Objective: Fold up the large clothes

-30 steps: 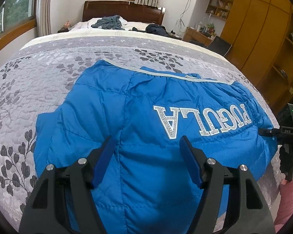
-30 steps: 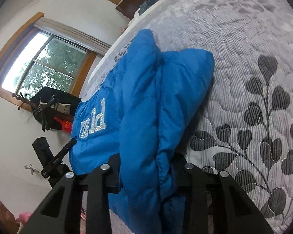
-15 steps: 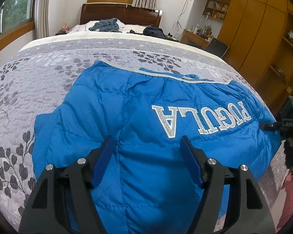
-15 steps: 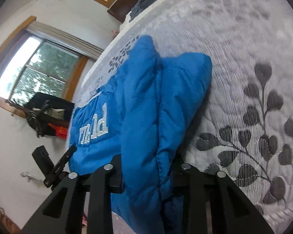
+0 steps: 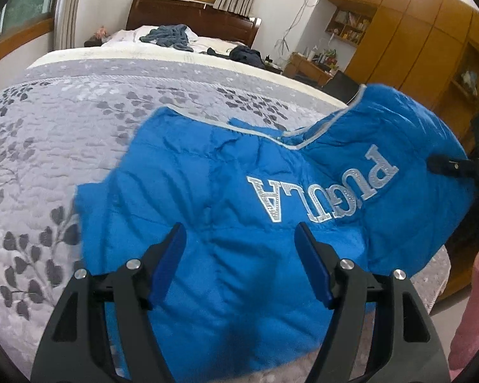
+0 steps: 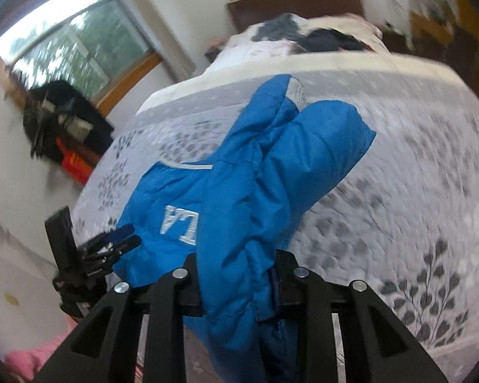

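Note:
A blue puffer jacket (image 5: 239, 191) with silver "PUGULA" lettering lies on the grey leaf-patterned bedspread (image 5: 64, 121). My left gripper (image 5: 238, 228) hovers open over the jacket's near part, its blue pads wide apart with nothing between them. At the right edge my right gripper (image 5: 444, 164) holds the jacket's right side up off the bed, so that side stands raised and curls inward. In the right wrist view the right gripper (image 6: 239, 255) is shut on a thick fold of the jacket (image 6: 271, 172), which hangs forward from the jaws. The left gripper (image 6: 124, 239) shows at the left.
Loose clothes (image 5: 169, 35) and a dark garment (image 5: 246, 54) lie near the wooden headboard (image 5: 191, 12). Wooden wardrobes (image 5: 415, 48) and a desk (image 5: 306, 67) stand on the right. A pink sleeve (image 5: 472, 303) is at the bed's right edge. Windows line the left wall.
My right gripper has lifted the jacket's right side off the bed and swung it inward; the lettered part now bends upward. The left gripper stays open above the jacket.

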A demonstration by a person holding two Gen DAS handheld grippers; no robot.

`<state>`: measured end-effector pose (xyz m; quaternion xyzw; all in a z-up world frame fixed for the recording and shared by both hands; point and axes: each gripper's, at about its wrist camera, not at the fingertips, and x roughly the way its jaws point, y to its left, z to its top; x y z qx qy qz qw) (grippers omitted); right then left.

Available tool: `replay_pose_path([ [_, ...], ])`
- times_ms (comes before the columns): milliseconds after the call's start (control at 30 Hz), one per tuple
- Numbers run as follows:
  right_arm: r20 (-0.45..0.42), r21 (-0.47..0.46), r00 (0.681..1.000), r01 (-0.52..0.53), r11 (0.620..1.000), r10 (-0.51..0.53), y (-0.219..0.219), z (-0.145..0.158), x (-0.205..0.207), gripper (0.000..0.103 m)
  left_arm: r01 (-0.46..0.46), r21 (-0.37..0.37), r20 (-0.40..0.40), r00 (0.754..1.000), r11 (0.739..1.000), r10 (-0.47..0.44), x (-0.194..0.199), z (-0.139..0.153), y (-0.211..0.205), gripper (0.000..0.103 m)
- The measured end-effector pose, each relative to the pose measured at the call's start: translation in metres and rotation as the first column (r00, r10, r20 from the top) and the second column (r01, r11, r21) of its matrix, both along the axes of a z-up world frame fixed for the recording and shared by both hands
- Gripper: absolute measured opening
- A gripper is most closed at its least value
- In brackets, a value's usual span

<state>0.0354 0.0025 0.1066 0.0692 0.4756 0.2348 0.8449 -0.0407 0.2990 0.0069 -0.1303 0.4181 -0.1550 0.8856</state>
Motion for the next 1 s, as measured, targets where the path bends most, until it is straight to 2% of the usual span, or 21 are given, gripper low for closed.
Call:
replay_pose_path([
  [233,0.012,-0.167,0.990,-0.138,0.976,0.142,0.087,0.009,0.002,0.028,-0.013,-0.054,0.029,0.999,0.998,0.014,-0.020,0.014,0.027,0.070],
  [333,-0.001,-0.233,0.980,-0.194,0.953,0.199,0.122,-0.001,0.003,0.028,-0.010,-0.082,0.036,0.999,0.997,0.013,-0.027,0.018,0.033,0.070],
  [467,-0.038,-0.278,0.968,-0.250,0.927,0.249,0.154,-0.021,0.004,0.029,-0.017,-0.112,0.041,0.999,0.994,0.022,-0.032,0.023,0.041,0.070],
  [633,-0.092,-0.298,0.950,-0.312,0.902,0.298,0.184,-0.047,0.005,0.033,-0.037,-0.148,0.038,0.998,0.988,0.043,-0.035,0.026,0.056,0.070],
  [800,-0.118,-0.300,0.939,-0.345,0.890,0.324,0.203,-0.068,0.006,0.041,-0.048,-0.191,0.022,0.998,0.980,0.053,-0.030,0.024,0.066,0.070],
  [900,-0.128,-0.270,0.933,-0.358,0.894,0.335,0.203,-0.068,0.007,0.049,-0.044,-0.229,0.007,0.999,0.972,0.047,-0.023,0.023,0.070,0.070],
  [1000,-0.116,-0.234,0.937,-0.349,0.907,0.330,0.193,-0.051,0.002,0.052,-0.031,-0.271,0.000,0.999,0.962,0.033,-0.016,0.025,0.071,0.070],
])
